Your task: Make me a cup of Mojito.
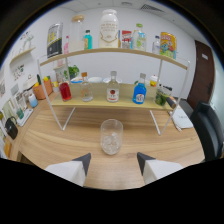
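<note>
The drink is barely begun, as far as can be judged. In the middle of the frame a clear glass (pixel 111 136) stands upright on the wooden counter (pixel 60 137), with what looks like ice or something pale at its bottom; whether any liquid is in it cannot be told. The gripper (pixel 114 161) sits at the bottom centre with its fingers (pixel 83 162) spread apart and holding nothing; the glass is just ahead of them, in line with the gap, not touched. Beyond the glass, across the upper half of the frame, a white two-level shelf (pixel 120 101) carries the bottles: on the lower level a red bottle (pixel 65 90) at left, a clear bottle (pixel 86 86) next to it, a clear bottle with a red label (pixel 113 89) in the centre, and a blue bottle (pixel 140 91) to the right, all standing and seemingly untouched. A green plant (pixel 73 71), perhaps mint, sits behind at left. Left to do, by my reckoning: fetch the spirit, the mint and any mixer, pour them into the glass, and finish.
</note>
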